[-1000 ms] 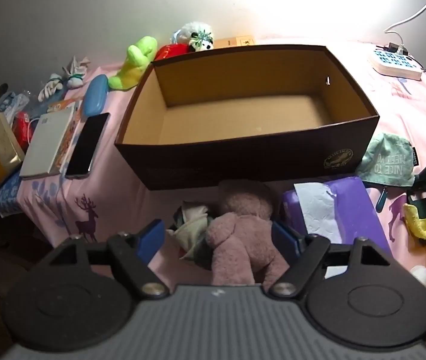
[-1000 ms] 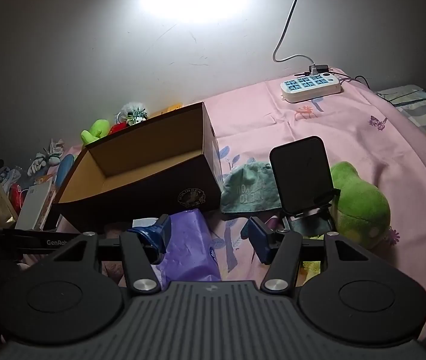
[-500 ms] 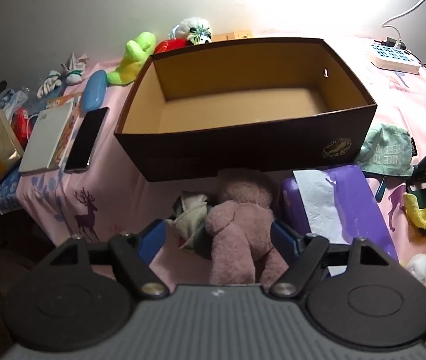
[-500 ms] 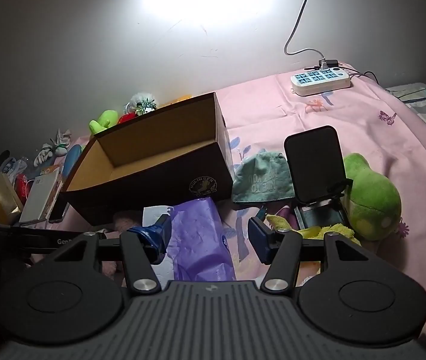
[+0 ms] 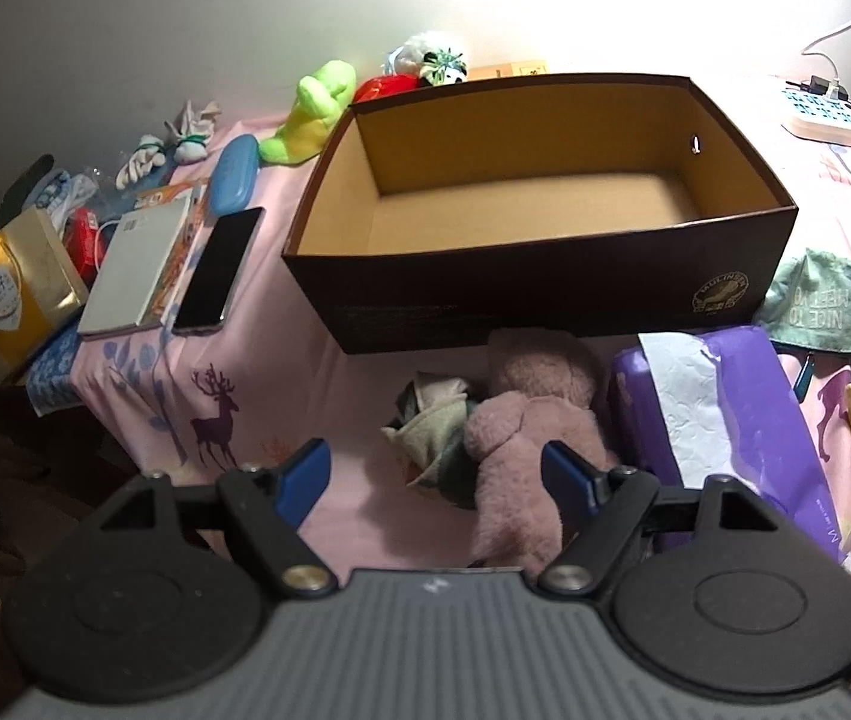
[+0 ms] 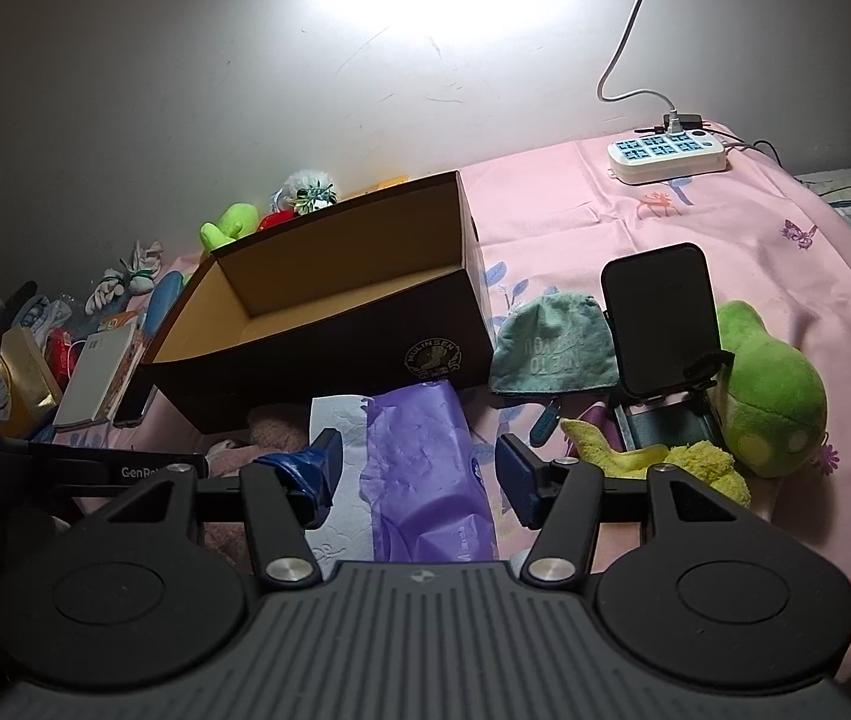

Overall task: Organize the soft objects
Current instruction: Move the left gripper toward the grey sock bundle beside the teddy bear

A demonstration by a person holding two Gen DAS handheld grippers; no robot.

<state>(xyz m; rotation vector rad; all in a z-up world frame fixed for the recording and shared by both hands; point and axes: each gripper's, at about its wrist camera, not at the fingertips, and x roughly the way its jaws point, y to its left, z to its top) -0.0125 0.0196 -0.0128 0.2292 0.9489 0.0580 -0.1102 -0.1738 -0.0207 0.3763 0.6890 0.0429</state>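
An empty brown cardboard box [image 5: 545, 288] [image 6: 329, 354] stands on the pink cloth. In front of it lies a pink plush bear [image 5: 521, 426] beside a rolled grey-green cloth [image 5: 431, 426]. My left gripper [image 5: 436, 477] is open, its jaws on either side of the bear's lower body and the cloth, not closed on them. My right gripper [image 6: 419, 474] is open above a purple tissue pack [image 6: 419, 468] [image 5: 719, 420]. A green plush [image 6: 767, 396], a yellow cloth [image 6: 665, 456] and a teal cloth cap [image 6: 551, 348] lie to the right.
A dark phone on a stand [image 6: 659, 324] stands by the green plush. A white power strip [image 6: 665, 153] lies at the back. Left of the box are a phone [image 5: 218, 270], a book [image 5: 137, 270], a blue case [image 5: 233, 174] and more plush toys [image 5: 311, 114].
My left gripper has moved slightly back and left, so the box and bear sit further right in its view. My right gripper has shifted toward the tissue pack.
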